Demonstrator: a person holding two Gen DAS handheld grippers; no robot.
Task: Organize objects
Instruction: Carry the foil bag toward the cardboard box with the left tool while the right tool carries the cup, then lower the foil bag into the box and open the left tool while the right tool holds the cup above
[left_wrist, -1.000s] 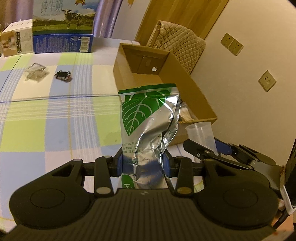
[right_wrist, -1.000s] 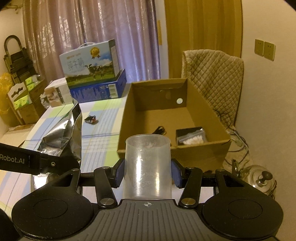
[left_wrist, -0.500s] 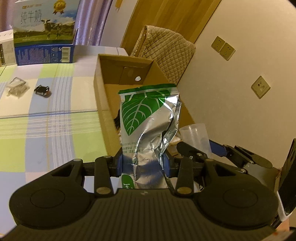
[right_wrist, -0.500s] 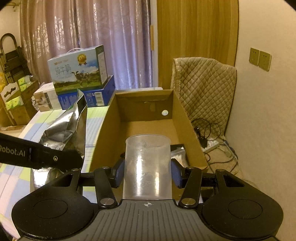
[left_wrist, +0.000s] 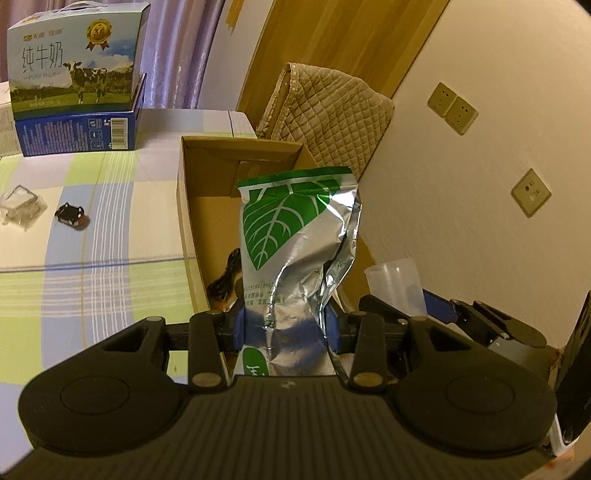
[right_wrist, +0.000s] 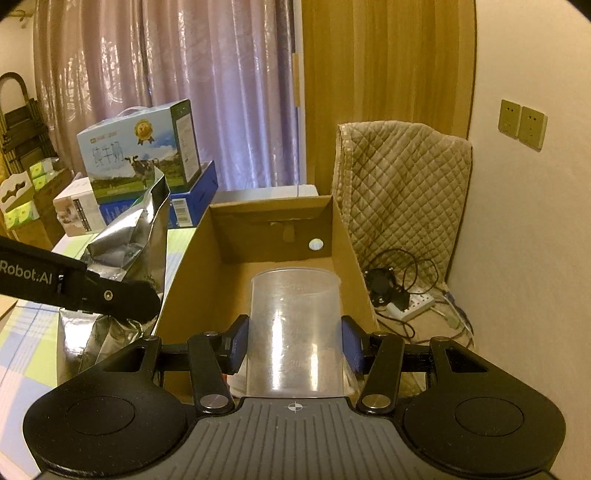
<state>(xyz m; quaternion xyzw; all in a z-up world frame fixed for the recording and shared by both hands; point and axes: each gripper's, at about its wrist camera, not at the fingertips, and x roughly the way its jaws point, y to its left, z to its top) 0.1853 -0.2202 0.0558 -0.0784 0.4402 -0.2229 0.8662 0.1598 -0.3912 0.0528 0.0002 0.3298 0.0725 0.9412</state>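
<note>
Foil pouch (left_wrist: 295, 254), one, plastic cup (right_wrist: 293, 332), one, cardboard box (right_wrist: 273, 225), one

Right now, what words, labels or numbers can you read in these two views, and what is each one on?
"纯牛奶" and "PURE MILK": on the milk carton.
"Robot.AI": on the left gripper, seen from the right wrist view.
"20": a scale mark low on the clear cup; its higher marks are too faint.
Small print line on the foil bag: too blurred.
Barcode label on the blue box: too small.
</note>
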